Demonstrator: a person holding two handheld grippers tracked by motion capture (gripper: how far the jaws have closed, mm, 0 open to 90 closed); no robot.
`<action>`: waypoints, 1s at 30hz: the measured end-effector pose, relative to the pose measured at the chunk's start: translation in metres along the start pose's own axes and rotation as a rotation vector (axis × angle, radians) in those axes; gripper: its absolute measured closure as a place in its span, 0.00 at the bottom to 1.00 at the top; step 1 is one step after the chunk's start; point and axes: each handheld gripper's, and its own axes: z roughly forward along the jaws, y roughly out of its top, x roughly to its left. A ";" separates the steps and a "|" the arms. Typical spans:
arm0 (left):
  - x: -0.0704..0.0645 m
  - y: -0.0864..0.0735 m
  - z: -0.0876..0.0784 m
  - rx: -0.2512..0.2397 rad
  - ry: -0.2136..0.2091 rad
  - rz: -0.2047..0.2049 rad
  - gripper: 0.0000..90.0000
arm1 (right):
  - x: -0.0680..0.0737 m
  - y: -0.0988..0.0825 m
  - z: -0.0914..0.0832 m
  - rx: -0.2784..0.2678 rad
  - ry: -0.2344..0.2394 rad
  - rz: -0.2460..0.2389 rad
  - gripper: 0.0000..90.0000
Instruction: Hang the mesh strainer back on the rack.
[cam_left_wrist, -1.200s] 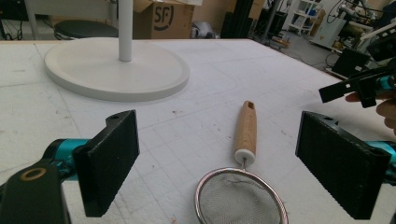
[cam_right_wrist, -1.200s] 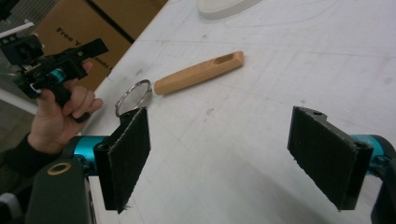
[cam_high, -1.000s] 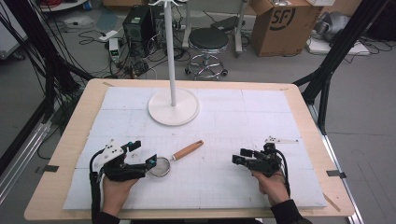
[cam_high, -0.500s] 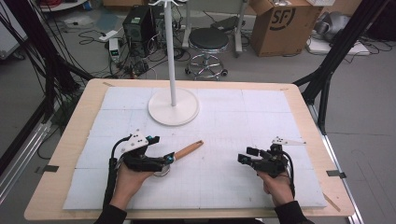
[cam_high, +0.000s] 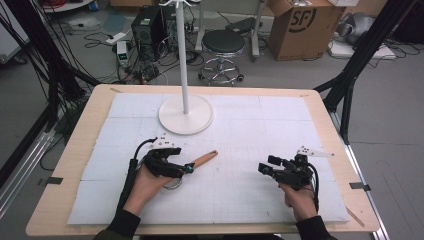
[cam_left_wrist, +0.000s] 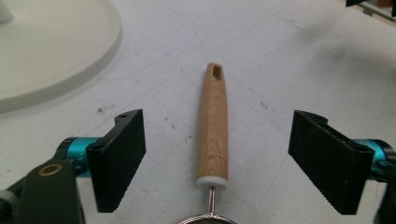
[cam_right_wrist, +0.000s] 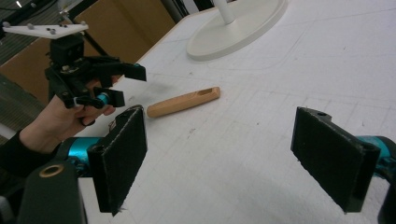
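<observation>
Tongs (cam_high: 191, 168) hover over white mat (cam_high: 280, 125) on wooden table (cam_high: 95, 107); cluttered floor (cam_high: 100, 40) beyond.

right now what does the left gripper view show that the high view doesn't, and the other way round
Left gripper view: the slot in the wooden handle's far end, its white collar and thin metal neck, and the left tool open astride it, having just been closing. High view: the right tool, the stand's white pole, the stool. Both: handle, stand base, white mat.
</observation>
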 end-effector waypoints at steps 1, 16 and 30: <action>0.000 0.002 0.002 0.007 0.000 0.002 0.24 | 0.000 0.000 0.000 -0.003 -0.004 -0.003 0.20; 0.003 0.013 0.035 0.238 -0.037 0.019 0.36 | -0.002 0.000 -0.001 -0.012 -0.025 -0.002 0.19; -0.011 0.009 0.041 0.320 0.059 0.187 0.59 | -0.005 -0.001 -0.003 -0.017 -0.042 0.004 0.19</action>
